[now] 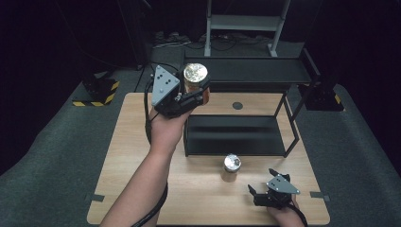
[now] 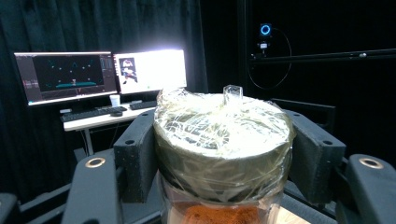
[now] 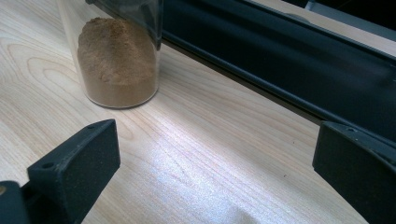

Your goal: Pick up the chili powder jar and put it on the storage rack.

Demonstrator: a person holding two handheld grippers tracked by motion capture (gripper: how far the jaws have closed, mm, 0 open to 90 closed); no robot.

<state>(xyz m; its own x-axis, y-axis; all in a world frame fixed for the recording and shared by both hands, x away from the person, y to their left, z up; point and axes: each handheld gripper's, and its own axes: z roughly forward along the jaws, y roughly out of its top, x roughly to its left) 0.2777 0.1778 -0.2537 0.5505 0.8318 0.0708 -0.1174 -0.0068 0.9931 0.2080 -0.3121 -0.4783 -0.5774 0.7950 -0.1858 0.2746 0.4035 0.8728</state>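
Observation:
My left gripper [image 1: 196, 91] is raised above the table's far left, next to the upper level of a black shelf [image 1: 246, 71], and is shut on a jar [image 1: 195, 78] with a film-wrapped lid. In the left gripper view both pads press on the jar's lid [image 2: 223, 140], with orange-brown powder below it. A second jar [image 1: 231, 167] of brown powder [image 3: 116, 60] stands upright on the wooden table [image 1: 142, 165] in front of the shelf. My right gripper [image 1: 263, 182] rests near the table's front right edge, open, with bare wood between its fingertips [image 3: 77, 163].
The black two-level shelf's lower board [image 1: 234, 135] sits on the table's far half, its front rail [image 3: 280, 79] crossing close ahead of my right gripper. Two lit monitors [image 2: 100, 74] on a desk stand beyond the table. Grey carpet [image 1: 56, 156] surrounds the table.

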